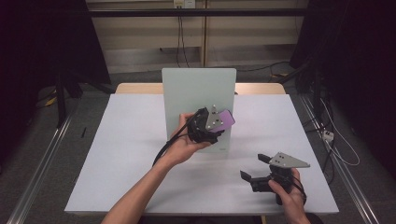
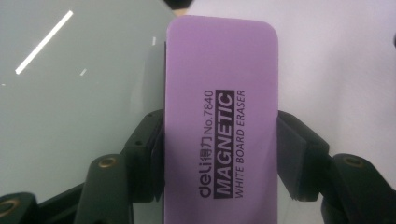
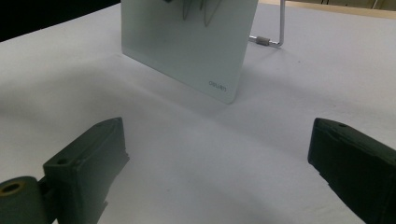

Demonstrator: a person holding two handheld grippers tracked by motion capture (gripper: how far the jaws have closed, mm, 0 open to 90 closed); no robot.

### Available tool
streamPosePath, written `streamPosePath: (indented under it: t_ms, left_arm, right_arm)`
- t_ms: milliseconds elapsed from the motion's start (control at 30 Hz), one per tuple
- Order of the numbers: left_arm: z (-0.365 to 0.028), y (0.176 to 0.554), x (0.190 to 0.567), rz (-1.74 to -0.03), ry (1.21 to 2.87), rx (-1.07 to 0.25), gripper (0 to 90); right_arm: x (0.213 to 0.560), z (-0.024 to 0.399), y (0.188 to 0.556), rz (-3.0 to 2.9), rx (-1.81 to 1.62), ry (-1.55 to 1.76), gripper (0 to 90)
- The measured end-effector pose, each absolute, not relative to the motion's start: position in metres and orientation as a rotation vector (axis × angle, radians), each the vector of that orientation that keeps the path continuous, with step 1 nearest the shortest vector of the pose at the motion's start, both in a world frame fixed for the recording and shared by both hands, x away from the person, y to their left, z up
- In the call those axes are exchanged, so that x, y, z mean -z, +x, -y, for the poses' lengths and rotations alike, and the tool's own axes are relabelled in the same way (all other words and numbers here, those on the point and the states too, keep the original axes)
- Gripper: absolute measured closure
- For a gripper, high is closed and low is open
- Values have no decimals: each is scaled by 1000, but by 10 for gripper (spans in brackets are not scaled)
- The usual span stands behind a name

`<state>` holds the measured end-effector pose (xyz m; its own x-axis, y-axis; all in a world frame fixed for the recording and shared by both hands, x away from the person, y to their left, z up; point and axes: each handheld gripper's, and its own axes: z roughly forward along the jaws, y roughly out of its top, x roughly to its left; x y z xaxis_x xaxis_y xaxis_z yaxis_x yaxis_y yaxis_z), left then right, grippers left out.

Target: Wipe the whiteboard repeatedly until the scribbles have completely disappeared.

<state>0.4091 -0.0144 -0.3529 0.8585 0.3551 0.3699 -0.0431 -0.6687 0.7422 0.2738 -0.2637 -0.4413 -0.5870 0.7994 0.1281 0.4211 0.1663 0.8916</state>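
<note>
A purple whiteboard eraser [image 1: 227, 119] [image 2: 219, 121], printed "MAGNETIC WHITE BOARD ERASER", is clamped between the jaws of my left gripper [image 1: 219, 125] [image 2: 220, 154]. That gripper is held up in front of the lower right part of a pale green glass board [image 1: 198, 105] [image 2: 70, 93] [image 3: 187, 42], which stands upright on the white table [image 1: 126, 154]. My right gripper [image 1: 254, 167] [image 3: 217, 163] rests low near the table's front right, jaws wide apart with bare table between them, pointing toward the board's lower corner.
A metal wire stand [image 3: 273, 32] props the board from behind. The wooden table end [image 1: 261, 87] shows behind the board. Dark frames and cables surround the table on the floor.
</note>
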Motion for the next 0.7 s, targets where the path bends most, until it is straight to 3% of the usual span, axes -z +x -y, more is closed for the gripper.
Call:
streamPosePath:
  t_ms: [333,700]
  left_arm:
    - [-6,422,321,-276,2156,-693,408]
    - [2,413,338,-212,2230,-728,408]
  right_arm:
    - [441,263,274,-2077,-1396,1164,43]
    - [441,263,274,-2077,-1397,1164,43]
